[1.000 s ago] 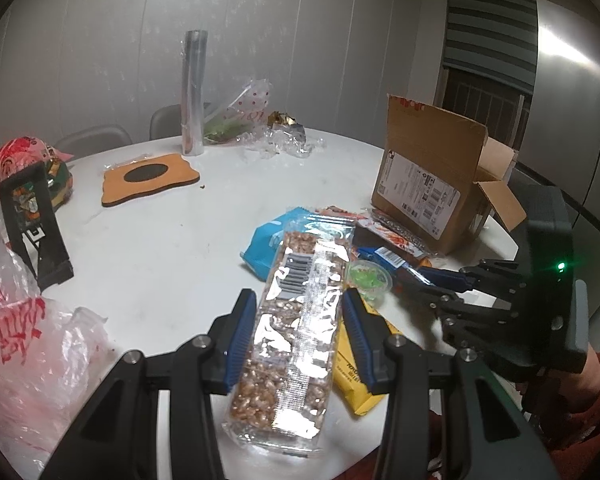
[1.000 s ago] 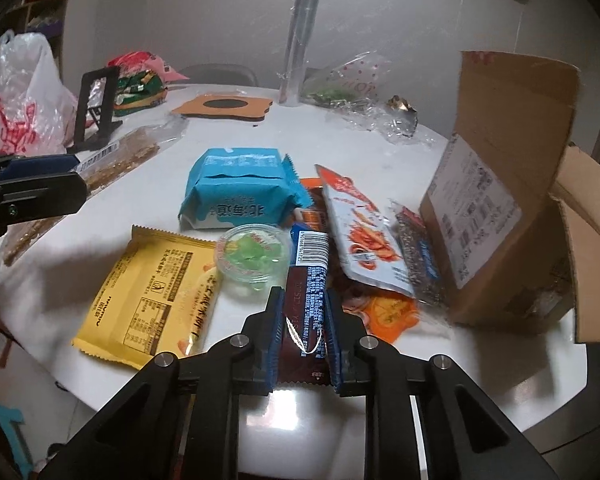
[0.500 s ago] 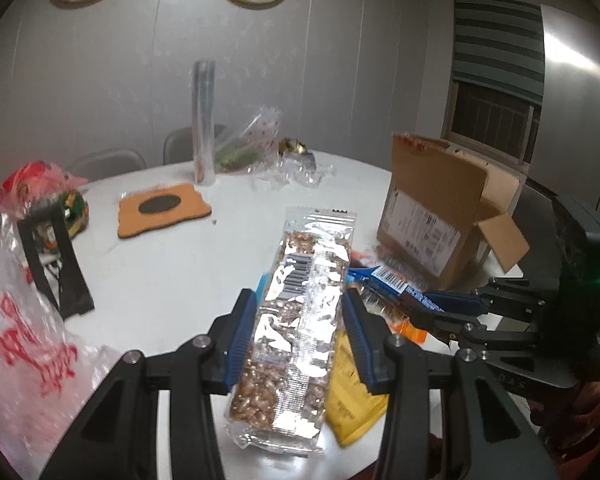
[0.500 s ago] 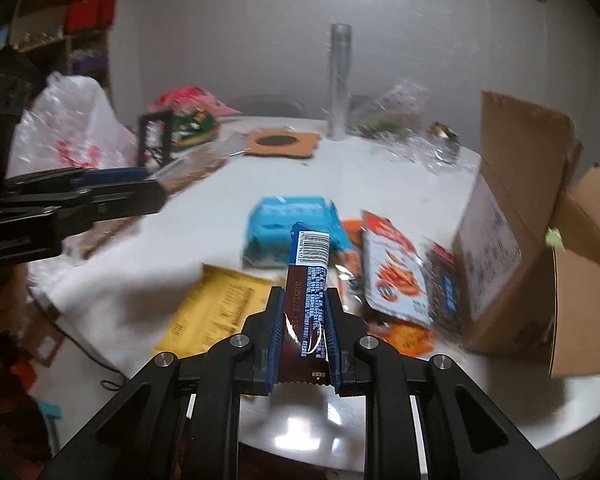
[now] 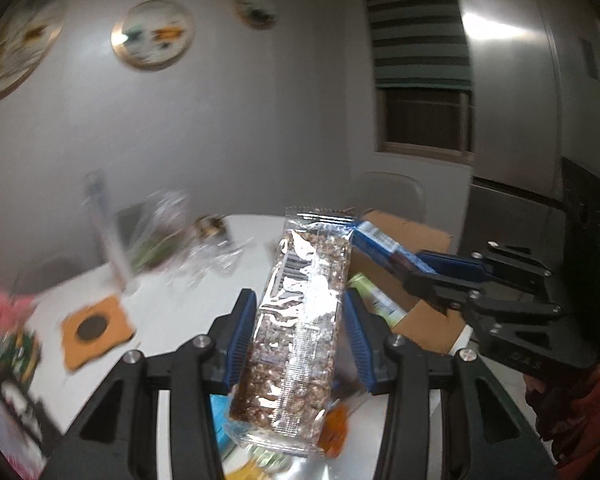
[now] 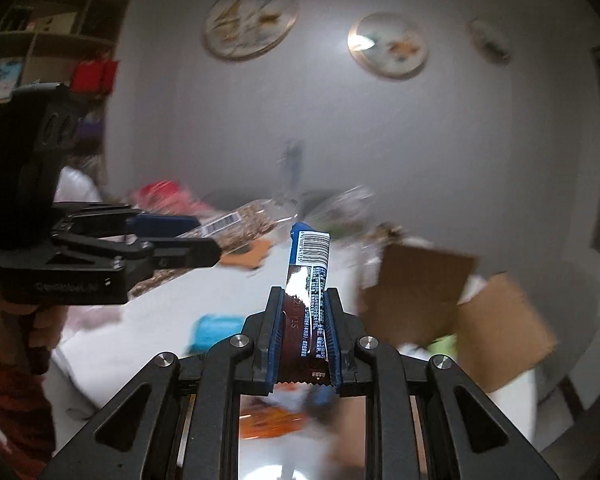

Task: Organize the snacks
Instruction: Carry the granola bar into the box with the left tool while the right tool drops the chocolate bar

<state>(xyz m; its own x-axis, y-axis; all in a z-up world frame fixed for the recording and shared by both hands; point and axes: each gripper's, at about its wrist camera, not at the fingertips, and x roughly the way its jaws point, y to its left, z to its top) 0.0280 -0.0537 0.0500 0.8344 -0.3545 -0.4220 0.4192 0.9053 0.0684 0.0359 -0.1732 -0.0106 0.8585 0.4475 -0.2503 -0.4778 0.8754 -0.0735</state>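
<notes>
Left wrist view shows your left gripper with its fingers clamped on a nut bar, held in the air above the table just left of the box. Your right gripper grips a chocolate bar, raised near the box too.

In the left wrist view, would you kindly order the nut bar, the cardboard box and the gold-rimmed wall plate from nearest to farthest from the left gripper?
1. Nut bar: clamped in the left gripper.
2. Cardboard box: just beyond, on the right.
3. Gold-rimmed wall plate: high on the far wall, upper left.
</notes>
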